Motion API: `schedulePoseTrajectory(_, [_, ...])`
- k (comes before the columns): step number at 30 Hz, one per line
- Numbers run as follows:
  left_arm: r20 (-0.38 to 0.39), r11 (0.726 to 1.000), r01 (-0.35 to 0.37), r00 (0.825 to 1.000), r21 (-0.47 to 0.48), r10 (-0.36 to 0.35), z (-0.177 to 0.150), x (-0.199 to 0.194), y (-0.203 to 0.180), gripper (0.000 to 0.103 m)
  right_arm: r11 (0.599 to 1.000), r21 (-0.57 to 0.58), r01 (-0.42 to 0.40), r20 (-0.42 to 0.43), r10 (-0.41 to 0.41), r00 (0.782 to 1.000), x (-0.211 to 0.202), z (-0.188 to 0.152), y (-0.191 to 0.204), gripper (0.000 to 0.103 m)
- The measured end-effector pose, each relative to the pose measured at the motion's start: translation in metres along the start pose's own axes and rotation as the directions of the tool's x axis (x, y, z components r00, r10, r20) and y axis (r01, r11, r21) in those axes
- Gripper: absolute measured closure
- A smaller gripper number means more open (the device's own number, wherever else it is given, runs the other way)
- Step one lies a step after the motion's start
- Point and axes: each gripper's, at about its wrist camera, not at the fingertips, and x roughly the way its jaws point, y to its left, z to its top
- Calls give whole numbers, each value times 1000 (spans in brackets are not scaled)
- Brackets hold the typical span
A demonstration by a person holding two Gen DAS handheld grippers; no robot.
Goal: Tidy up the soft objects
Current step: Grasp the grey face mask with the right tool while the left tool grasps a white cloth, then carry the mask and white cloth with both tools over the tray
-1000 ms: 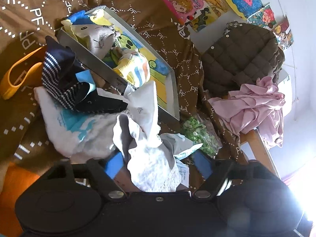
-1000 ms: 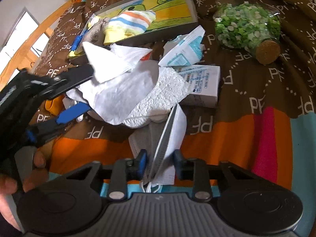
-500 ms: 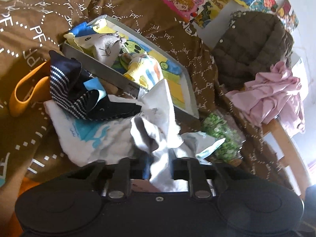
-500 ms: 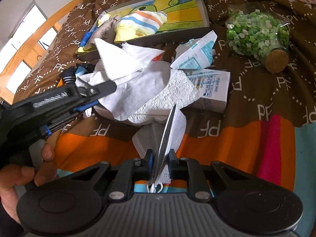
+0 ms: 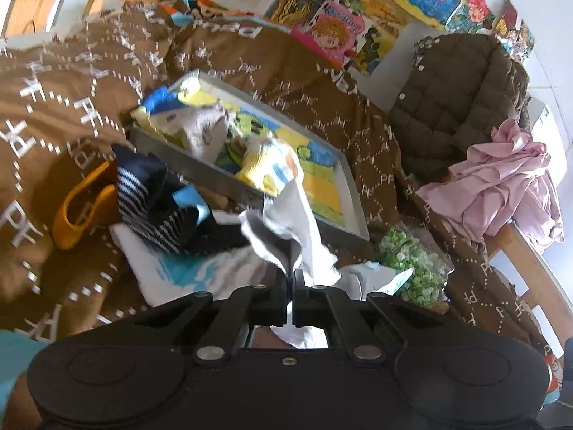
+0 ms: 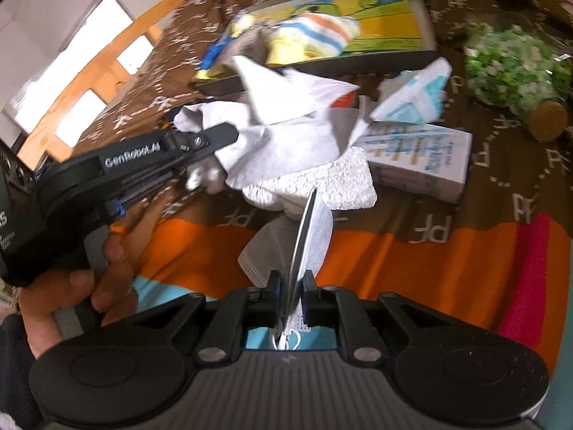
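My left gripper (image 5: 290, 277) is shut on a white cloth (image 5: 304, 229) and lifts it off the pile on the bed; it also shows in the right wrist view (image 6: 218, 136), holding the same cloth (image 6: 286, 132). My right gripper (image 6: 289, 283) is shut on a folded white face mask (image 6: 308, 236) held edge-up. A grey tray (image 5: 200, 170) with a colourful bottom holds a yellow striped sock (image 5: 272, 165) and a grey cloth (image 5: 204, 129). A navy striped sock (image 5: 150, 197) lies on a white and blue cloth (image 5: 172, 265).
A yellow shoe (image 5: 77, 211) lies left of the pile. A jar of green pieces (image 6: 512, 68) with a cork, a white box (image 6: 422, 165) and a blue-white packet (image 6: 415, 96) lie on the brown bedspread (image 6: 501, 186). A pink garment (image 5: 501, 182) hangs over a wooden rail.
My left gripper closed on the white cloth and pulled it up from the pile. My right gripper closed fully on the face mask.
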Motion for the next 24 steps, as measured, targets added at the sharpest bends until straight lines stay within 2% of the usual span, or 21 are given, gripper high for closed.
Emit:
schedulePoseTrajectory(4, [36, 1000, 2, 999, 3, -2, 7, -16, -1, 103, 996, -54, -77, -1, 77, 997, -5, -3, 10, 91])
schedulePoseTrajectory(9, [55, 1000, -1, 999, 21, 0, 15, -32, -2, 103, 990, -110, -93, -6, 93, 996, -9, -6, 20, 92])
schedulePoseTrajectory(17, [93, 990, 8, 995, 140, -21, 22, -56, -20, 103, 999, -14, -39, 33, 40, 999, -12, -4, 3, 93])
schedulePoseTrajectory(24, [123, 988, 20, 992, 152, -39, 25, -69, -24, 103, 995, 79, -66, 136, 55, 989, -37, -2, -19, 93])
